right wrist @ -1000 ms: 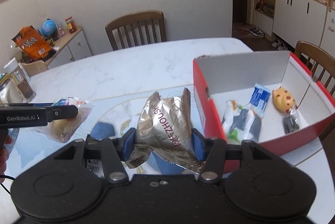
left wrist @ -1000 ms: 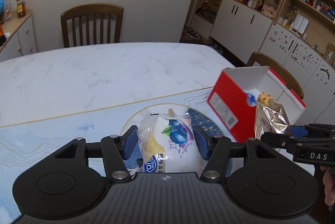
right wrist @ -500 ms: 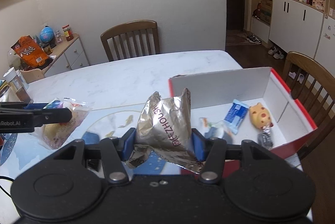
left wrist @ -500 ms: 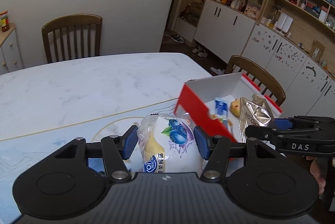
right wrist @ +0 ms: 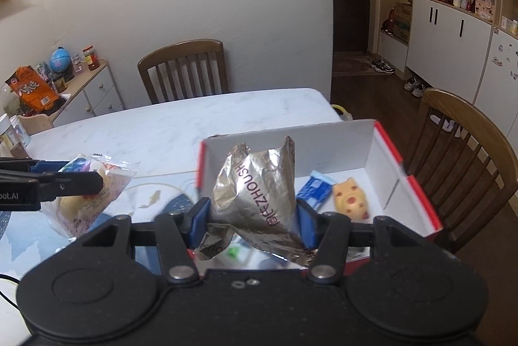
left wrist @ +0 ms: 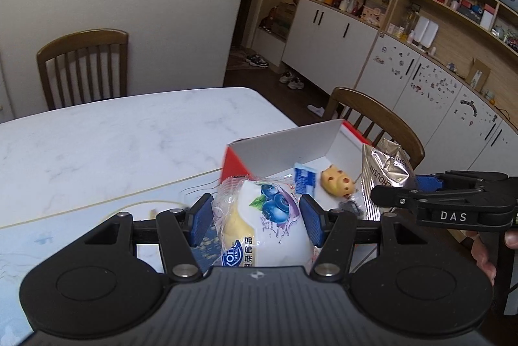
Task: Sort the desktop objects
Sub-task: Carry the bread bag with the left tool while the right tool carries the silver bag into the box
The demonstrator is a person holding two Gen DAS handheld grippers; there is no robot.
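Observation:
My left gripper [left wrist: 255, 221] is shut on a blueberry bread packet [left wrist: 265, 232], white with a blue fruit print, held in the air just left of the red box [left wrist: 285, 148]. My right gripper [right wrist: 252, 224] is shut on a crumpled silver foil snack bag [right wrist: 259, 194], which hangs over the near left part of the red box [right wrist: 336, 142]. Inside the box lie a blue sachet [right wrist: 315, 187] and a small yellow pig toy [right wrist: 351, 200]. From the left wrist view the foil bag [left wrist: 382, 174] and right gripper [left wrist: 417, 189] sit over the box's right side.
A white marble table [left wrist: 113, 139] carries a pale blue mat [right wrist: 39, 236]. Wooden chairs stand at the far side [right wrist: 184, 71] and right of the box [right wrist: 469, 145]. A side cabinet [right wrist: 87, 90] with jars and a globe is at left; white cupboards [left wrist: 340, 38] line the right wall.
Both grippers carried their packets to the right and slightly up, toward the red box. The foil bag now hangs over the box interior; the bread packet has come up to the box's left wall.

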